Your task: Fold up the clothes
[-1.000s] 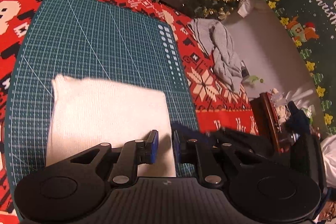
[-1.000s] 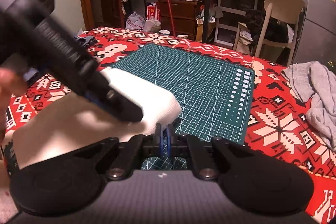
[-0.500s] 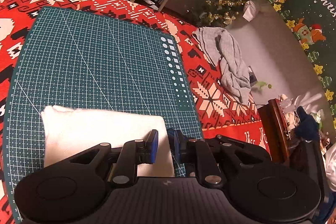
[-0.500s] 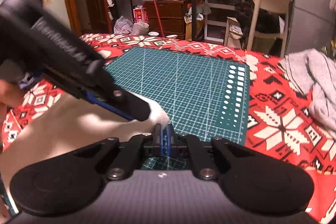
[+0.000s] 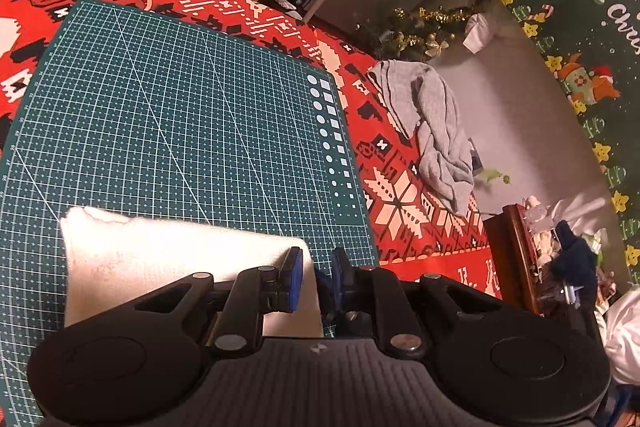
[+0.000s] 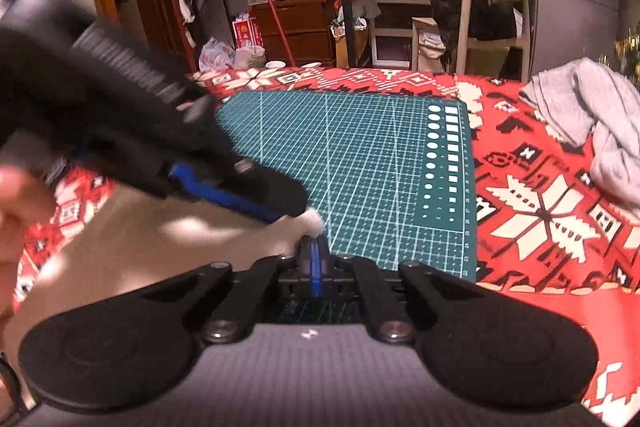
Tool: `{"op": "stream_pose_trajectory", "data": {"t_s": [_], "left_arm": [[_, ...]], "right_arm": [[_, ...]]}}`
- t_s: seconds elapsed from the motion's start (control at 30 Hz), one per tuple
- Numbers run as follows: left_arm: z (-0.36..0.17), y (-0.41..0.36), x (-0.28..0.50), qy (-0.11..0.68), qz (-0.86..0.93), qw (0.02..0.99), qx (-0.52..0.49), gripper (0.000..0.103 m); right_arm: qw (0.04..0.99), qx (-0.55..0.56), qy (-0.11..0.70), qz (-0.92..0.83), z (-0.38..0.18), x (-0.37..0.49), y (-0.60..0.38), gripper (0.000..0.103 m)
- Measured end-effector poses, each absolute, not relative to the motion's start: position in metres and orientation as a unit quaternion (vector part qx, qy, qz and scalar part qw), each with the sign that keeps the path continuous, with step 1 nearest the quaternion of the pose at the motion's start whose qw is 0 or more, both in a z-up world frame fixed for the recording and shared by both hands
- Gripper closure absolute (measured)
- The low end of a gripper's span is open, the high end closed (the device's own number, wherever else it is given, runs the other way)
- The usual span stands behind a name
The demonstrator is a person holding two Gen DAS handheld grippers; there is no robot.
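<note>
I am looking down both grippers at a white cloth point(image 5: 176, 259) lying folded on a green mat point(image 5: 180, 131) that is covering the table point(image 5: 404, 203). The cloth is sitting directly under and ahead of my left gripper point(image 5: 314, 277), whose blue pads are standing slightly apart, straddling the cloth's right edge without pinching it. My right gripper point(image 6: 314, 247) is pressed together, and a corner of the cloth is ending right at its tips; I judge it is pinching that corner, though the contact is partly hidden. In the right view, the left gripper is crossing in front, blurred.

The cloth is looking soft, light and limp, so I expect it to sag and slide easily on the smooth mat. I would be taking hold at corners or along a folded edge, gripping all layers together. A grey garment point(image 5: 436, 131) is lying crumpled well off to the right, near the table's edge.
</note>
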State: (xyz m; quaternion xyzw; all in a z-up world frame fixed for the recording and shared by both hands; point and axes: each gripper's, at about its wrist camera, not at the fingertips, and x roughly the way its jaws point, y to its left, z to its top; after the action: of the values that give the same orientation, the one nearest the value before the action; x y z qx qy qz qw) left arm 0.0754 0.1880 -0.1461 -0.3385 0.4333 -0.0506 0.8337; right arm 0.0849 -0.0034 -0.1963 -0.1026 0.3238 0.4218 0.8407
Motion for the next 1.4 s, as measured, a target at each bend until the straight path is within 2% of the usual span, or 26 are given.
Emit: {"op": "stream_pose_trajectory", "data": {"t_s": [0.4,1.4], "left_arm": [[-0.138,0.177,0.053,0.436,-0.065,0.835,-0.329,0.088],[-0.152,0.151,-0.075,0.449,-0.072,0.828,-0.329,0.088]], "right_arm": [[0.842,-0.102,0.325,0.418,-0.195,0.058,-0.018,0.097],[0.799,-0.174,0.329,0.473,-0.171,-0.074,-0.056,0.099]]}}
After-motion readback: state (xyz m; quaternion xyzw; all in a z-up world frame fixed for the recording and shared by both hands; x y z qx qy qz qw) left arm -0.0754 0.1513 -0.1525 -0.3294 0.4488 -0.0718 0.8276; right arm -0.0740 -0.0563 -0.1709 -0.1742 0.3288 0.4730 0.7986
